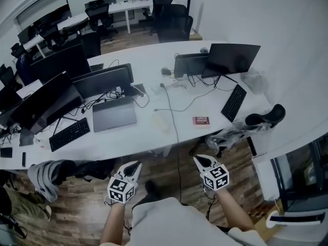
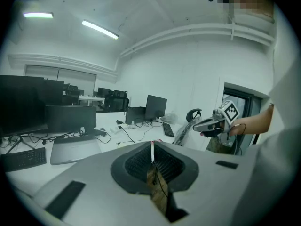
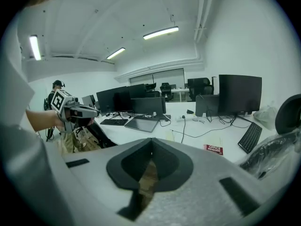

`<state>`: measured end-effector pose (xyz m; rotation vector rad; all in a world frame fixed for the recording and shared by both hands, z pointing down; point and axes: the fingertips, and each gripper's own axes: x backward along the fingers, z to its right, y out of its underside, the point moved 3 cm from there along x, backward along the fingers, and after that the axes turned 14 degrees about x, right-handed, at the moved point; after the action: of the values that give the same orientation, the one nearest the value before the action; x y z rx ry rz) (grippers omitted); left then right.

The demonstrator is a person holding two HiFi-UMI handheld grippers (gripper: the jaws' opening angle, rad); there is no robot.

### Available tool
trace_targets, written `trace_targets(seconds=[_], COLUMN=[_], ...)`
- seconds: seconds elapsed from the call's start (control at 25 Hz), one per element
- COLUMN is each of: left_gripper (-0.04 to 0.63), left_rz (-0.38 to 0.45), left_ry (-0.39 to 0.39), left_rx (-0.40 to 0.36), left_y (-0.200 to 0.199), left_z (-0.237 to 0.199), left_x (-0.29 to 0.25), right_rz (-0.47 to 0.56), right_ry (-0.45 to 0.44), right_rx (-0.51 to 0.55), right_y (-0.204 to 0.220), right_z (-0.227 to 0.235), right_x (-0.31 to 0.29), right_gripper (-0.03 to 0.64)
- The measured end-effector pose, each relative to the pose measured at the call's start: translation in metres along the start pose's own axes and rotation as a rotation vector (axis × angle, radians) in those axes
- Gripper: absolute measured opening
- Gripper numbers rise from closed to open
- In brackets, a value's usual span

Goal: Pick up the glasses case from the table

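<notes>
Glasses case (image 1: 160, 121) appears pale, indistinct, on white table (image 1: 154, 60).

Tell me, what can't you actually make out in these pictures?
Glasses case: head view, perhaps the pale smudge on the long white table; too small to confirm.
Red rectangular card: smaller print too small, head and right gripper views.
Table's left end: head view, cut off by the picture's edge.

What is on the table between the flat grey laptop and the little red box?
In the head view, a thin black cable crosses there, beside a pale flat thing too faint to name.
</notes>
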<state>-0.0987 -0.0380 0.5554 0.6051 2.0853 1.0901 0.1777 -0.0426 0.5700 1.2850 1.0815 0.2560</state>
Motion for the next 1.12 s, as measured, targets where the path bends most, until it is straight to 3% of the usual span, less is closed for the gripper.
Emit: trace_targets(seconds=[0.6, 1.12], left_gripper=[0.014, 0.014], left_rz=[-0.018, -0.019], left_ry=[0.077, 0.074], left_rx=[-0.034, -0.030], left_y=[-0.056, -0.085], left_z=[-0.090, -0.113], left_x=[-0.027, -0.069], right_rz=[-0.022, -0.018], right_ry=[0.062, 0.058], right_rx=[-0.020, -0.011], right_y=[-0.047, -0.068], right_z=[0.000, 0.041], right_x=[-0.082, -0.121], right_gripper=[0.002, 0.002])
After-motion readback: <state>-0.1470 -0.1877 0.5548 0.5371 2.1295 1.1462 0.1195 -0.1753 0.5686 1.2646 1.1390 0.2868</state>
